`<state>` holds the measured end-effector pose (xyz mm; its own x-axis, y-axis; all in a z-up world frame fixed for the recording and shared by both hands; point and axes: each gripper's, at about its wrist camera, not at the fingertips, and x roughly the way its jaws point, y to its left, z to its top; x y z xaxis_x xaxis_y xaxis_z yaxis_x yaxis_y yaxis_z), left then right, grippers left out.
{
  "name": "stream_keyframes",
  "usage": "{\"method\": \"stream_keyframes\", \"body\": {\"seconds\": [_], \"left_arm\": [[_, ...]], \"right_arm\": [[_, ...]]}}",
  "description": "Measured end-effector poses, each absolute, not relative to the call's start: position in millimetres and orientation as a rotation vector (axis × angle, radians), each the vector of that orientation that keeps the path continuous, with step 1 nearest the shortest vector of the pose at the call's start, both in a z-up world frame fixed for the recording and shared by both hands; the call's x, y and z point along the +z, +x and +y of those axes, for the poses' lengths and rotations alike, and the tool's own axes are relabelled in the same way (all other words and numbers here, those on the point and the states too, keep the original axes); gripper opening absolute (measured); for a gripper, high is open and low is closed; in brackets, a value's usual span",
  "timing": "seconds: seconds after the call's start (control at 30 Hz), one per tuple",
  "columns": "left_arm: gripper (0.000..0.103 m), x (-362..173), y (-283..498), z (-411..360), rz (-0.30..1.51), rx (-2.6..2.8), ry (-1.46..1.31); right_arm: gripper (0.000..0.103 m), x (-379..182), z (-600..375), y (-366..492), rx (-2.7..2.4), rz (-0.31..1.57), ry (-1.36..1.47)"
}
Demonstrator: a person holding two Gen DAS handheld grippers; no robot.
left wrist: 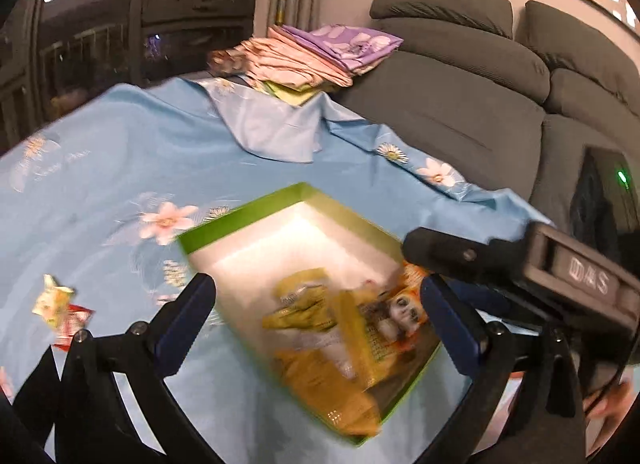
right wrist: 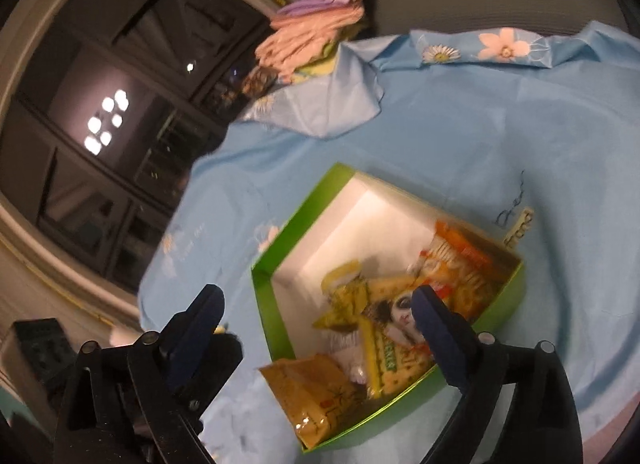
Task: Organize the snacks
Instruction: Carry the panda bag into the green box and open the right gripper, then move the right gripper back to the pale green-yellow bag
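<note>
A green box (left wrist: 244, 219) with a white inside is seen on a blue flowered cloth (left wrist: 120, 167), several snack packets (left wrist: 320, 312) already heaped toward its near end, among them a brown packet (right wrist: 308, 396) that overhangs the near rim in the right wrist view. Both grippers are held above the box with jaws spread wide and nothing between them: the left gripper (left wrist: 316, 324) and the right gripper (right wrist: 316, 320) each frame the packets without a pad pressed on any. One snack is left outside: a small yellow-and-red packet (left wrist: 60, 310) is seen on the cloth well to the left of the box, just beyond the left gripper's left finger (left wrist: 188, 320). It is judged that this stray packet lies nearer the left hand, and that a swing to the left would be called for. Its long axis cannot be told through the blur. Folded cloths (left wrist: 316, 51) are stacked beside a grey sofa (left wrist: 460, 75) behind.
</note>
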<state>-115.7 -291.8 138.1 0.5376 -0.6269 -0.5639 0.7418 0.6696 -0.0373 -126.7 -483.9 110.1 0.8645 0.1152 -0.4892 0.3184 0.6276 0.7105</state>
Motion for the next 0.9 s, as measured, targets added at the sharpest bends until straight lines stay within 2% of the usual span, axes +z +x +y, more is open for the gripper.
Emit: {"method": "stream_keyframes", "body": {"seconds": [0.27, 0.53, 0.67, 0.9], "left_arm": [[0.103, 110.4, -108.1, -235.8, 0.655, -0.671, 0.209], [0.102, 61.6, -105.3, -163.0, 0.693, -0.466, 0.111], [0.102, 33.6, -94.7, -120.9, 0.789, -0.374, -0.006], [0.102, 40.2, -87.6, -83.4, 0.768, -0.328, -0.085]], "right_arm": [[0.095, 93.7, -454.7, -95.5, -0.098, 0.66, 0.946], [0.095, 116.8, -390.2, -74.7, -0.006, 0.655, 0.755], [0.097, 119.3, -350.2, -55.4, -0.013, 0.64, 0.677], [0.098, 134.3, -274.2, -18.7, 0.04, 0.693, 0.416]]}}
